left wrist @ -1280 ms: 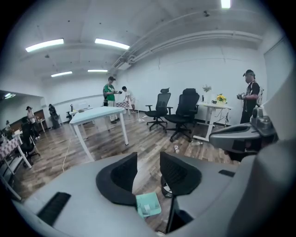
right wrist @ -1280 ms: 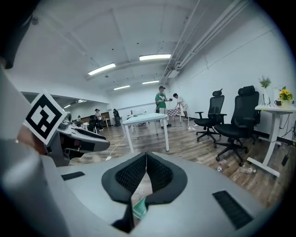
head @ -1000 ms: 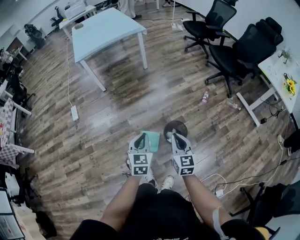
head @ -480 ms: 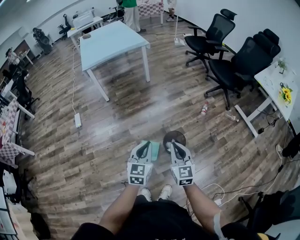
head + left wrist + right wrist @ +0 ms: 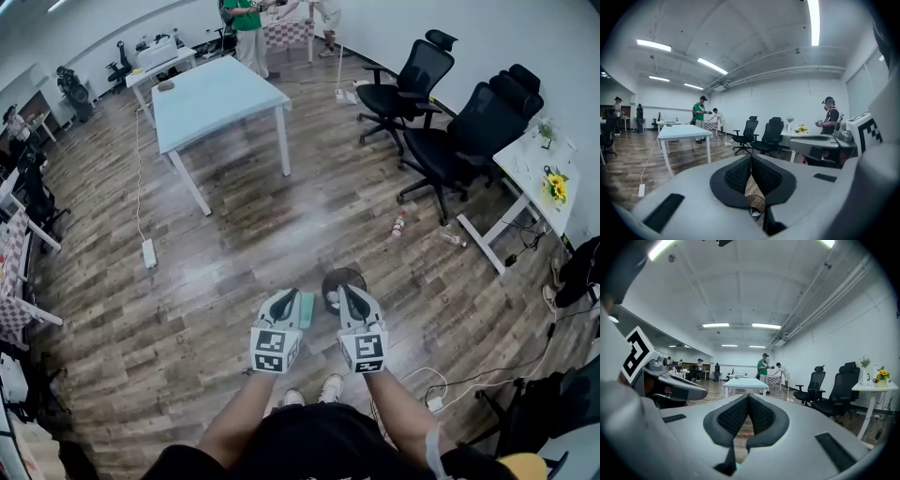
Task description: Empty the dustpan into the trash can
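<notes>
With left tongs (image 5: 285, 300) and right tongs (image 5: 345, 294) clenched empty, the dustpan (image 5: 307, 309) should be gripped firmly and tipped slowly over the trash can (image 5: 349, 272).

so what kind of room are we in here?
Looks like an open-plan office or lab workspace: a long table with a pale top, black swivel office chairs, a wood-plank floor and ceiling strip lights. Other people stand at the far end.

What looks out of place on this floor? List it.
A bottle and a second piece of litter lie loose on the wood floor by the black office chairs, apart from the trash can. Nothing else stands out.
</notes>
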`<state>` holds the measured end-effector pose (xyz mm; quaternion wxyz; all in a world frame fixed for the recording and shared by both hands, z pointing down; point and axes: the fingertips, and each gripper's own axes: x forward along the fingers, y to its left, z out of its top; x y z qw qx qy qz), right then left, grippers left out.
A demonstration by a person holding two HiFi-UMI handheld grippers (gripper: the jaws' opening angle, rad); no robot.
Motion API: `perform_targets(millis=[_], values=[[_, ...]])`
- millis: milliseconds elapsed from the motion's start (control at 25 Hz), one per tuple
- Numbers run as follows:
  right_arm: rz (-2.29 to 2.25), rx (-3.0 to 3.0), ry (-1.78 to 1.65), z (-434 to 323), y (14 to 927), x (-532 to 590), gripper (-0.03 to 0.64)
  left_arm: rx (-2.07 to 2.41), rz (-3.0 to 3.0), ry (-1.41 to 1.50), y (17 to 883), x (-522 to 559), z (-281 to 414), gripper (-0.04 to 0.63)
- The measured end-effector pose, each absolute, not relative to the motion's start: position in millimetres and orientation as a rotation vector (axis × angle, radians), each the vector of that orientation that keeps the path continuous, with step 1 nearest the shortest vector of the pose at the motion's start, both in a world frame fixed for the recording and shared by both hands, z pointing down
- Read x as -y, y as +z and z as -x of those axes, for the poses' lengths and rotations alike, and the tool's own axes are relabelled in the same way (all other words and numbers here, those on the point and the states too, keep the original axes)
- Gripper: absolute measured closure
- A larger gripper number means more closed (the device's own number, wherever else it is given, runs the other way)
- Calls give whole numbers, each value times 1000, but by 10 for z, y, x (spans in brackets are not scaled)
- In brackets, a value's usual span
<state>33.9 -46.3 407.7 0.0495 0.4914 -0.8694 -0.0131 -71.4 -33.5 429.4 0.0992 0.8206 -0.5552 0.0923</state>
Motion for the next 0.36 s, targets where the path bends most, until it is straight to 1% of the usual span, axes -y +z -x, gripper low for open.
perform_targets(millis=[360], values=[[-1513,2652,-65,-108,3982,228,594,1666,-2437,249,4139,141,997,572]])
